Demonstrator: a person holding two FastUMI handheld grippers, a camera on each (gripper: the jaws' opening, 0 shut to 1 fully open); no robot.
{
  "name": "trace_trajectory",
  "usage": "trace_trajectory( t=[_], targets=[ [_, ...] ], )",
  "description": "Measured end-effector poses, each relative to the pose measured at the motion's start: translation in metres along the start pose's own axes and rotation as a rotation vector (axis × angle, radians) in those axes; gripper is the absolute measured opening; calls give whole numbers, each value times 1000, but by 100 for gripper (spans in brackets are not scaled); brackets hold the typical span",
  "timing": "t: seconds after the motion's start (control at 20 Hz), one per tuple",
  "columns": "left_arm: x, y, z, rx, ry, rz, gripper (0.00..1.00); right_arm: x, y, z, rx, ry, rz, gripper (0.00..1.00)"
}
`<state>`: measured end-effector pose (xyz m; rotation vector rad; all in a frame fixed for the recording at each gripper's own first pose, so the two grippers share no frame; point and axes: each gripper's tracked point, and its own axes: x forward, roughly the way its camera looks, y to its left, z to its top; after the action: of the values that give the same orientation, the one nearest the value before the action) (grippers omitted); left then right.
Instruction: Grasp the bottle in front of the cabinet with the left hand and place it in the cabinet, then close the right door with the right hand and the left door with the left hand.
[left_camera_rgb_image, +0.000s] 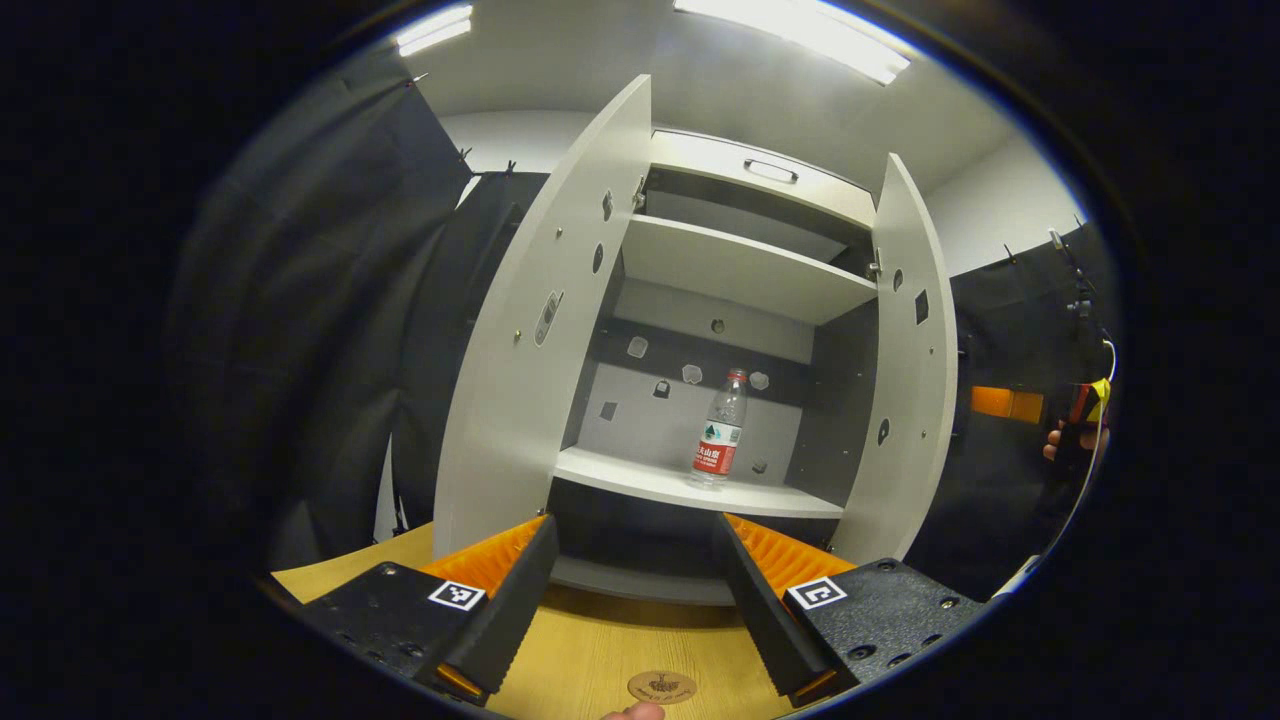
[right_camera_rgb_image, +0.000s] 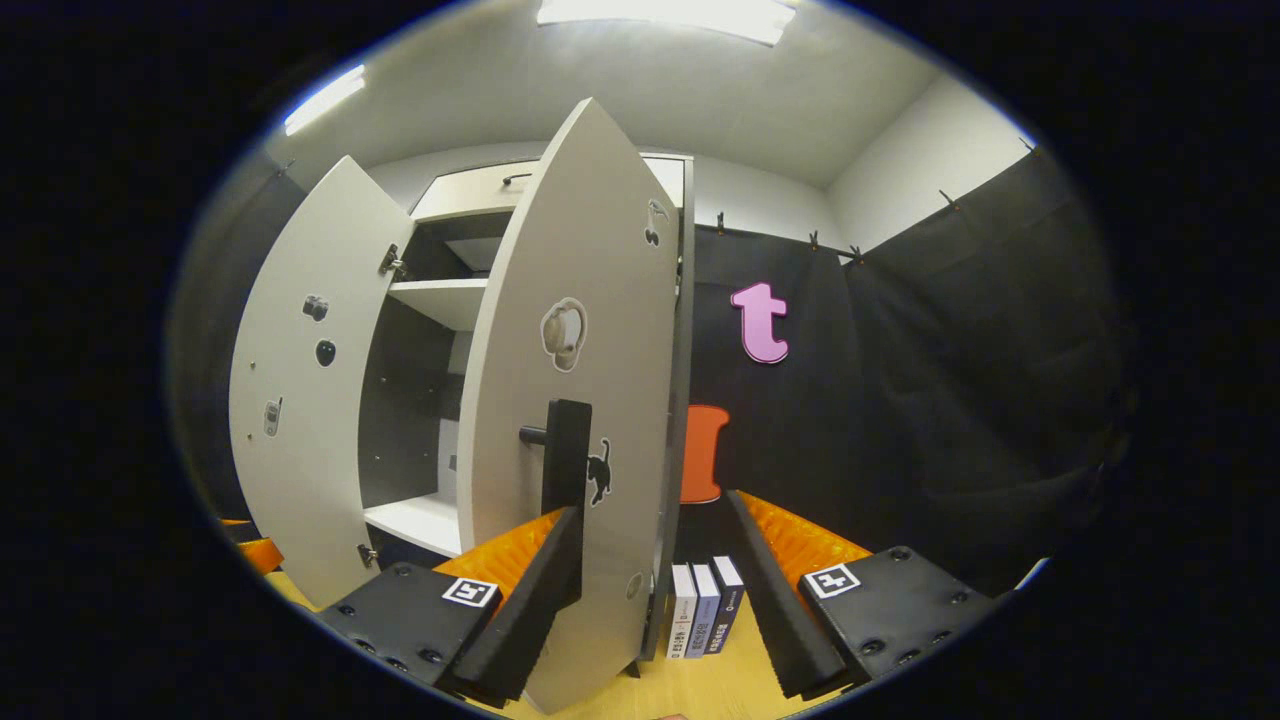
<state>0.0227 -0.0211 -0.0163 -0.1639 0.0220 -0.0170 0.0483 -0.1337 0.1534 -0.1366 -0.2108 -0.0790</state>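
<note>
Grey-white board is what I steer by. In the left gripper view the left door (left_camera_rgb_image: 540, 330) swings out at ten o'clock of my left gripper (left_camera_rgb_image: 636, 590), whose fingers are spread wide and hold nothing. Dead ahead at twelve, well apart from them, the bottle (left_camera_rgb_image: 719, 432) stands upright on the cabinet's lower shelf (left_camera_rgb_image: 640, 480), so I judge the placing done. The right door (left_camera_rgb_image: 905, 370) hangs open at two o'clock. A small wooden disc (left_camera_rgb_image: 661, 686) lies on the counter (left_camera_rgb_image: 590, 650) between the fingers.

In the right gripper view the right door's outer face fills twelve o'clock, its long axis upright, and its dark handle (right_camera_rgb_image: 565, 455) sits just above my right gripper (right_camera_rgb_image: 652, 600); those fingers also gape empty, straddling the door's lower edge. This hand is the nearer, so the push should go leftward, I reckon. Three books (right_camera_rgb_image: 705, 608) stand at one o'clock. Whether a finger touches the door I cannot tell; the hinges there are hidden.
</note>
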Motion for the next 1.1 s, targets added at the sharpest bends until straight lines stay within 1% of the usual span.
trace_trajectory(
  t=[0.1,0.15,0.2,0.35,0.6,0.75,0.8,0.85,0.95,1.0,1.05,1.1],
  targets=[
    [-1,6,3,6,-9,17,95,5,14,-4,7,6,23,95],
    [-2,9,5,10,-15,28,95,6,21,-5,13,-1,30,100],
    [-2,13,6,13,-20,39,95,8,27,-5,27,-13,40,95],
    [-4,19,8,19,-26,58,94,14,52,-16,74,13,106,96],
    [-2,28,12,19,-41,81,95,32,74,-29,120,42,156,96],
    [-1,35,11,-21,-34,90,95,43,86,-39,123,75,175,96],
    [-1,39,11,-32,-33,100,97,47,90,-42,127,81,181,96],
    [-2,47,11,-42,-33,114,95,51,93,-46,126,91,181,96],
    [-5,61,14,-53,-41,148,95,60,98,-53,125,99,173,96],
    [-6,69,15,-48,-43,168,95,62,100,-52,126,90,175,96],
    [-7,78,18,-36,-47,189,97,65,103,-55,127,90,172,95],
    [-9,89,22,-20,-55,216,95,67,104,-54,131,85,168,96]
  ],
)
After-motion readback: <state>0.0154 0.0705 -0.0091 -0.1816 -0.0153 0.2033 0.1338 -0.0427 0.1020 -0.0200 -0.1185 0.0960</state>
